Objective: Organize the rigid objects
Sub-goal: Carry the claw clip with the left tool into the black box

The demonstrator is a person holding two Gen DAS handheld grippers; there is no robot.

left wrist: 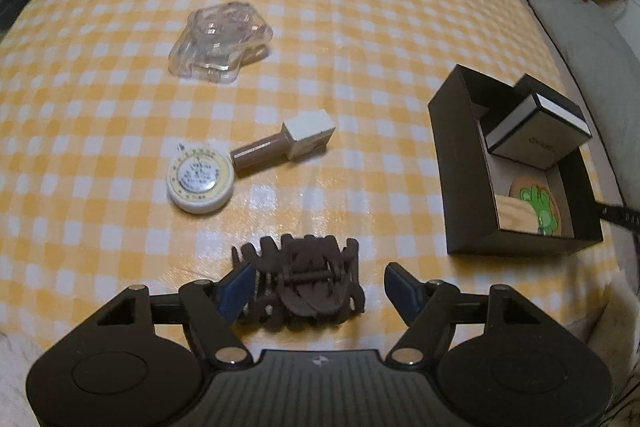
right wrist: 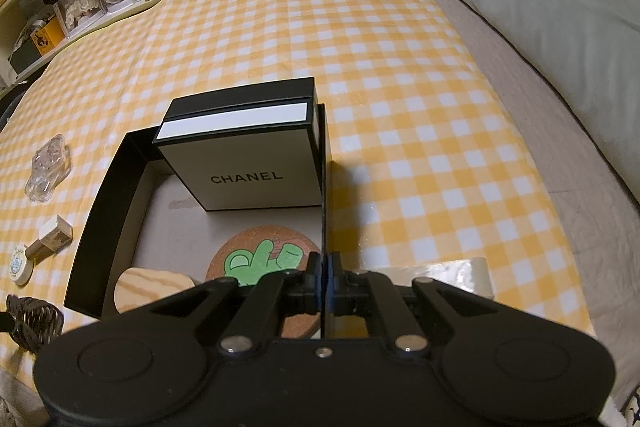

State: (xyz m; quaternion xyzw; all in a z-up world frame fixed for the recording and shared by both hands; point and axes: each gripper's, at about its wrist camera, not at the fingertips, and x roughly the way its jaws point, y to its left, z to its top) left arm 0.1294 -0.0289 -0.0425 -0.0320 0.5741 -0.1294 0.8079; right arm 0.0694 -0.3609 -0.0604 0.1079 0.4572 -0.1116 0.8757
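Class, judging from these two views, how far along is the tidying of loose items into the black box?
Done: the white Chanel carton, cork coaster and pale wooden disc lie inside the open black box.

In hand: the right gripper pinches the box wall; the open left gripper straddles the brown hair claw.

Left: round tin, brown bottle, clear case.

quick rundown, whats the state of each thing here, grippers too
left gripper: open, straddling the hair claw
hair claw: lying on the cloth, not gripped
right gripper: shut on the black box's wall
black box: open, no lid on
white Chanel box: closed, tilted inside the black box
cork coaster: flat in the black box
round tin: closed, on the cloth
clear case: closed, on the cloth
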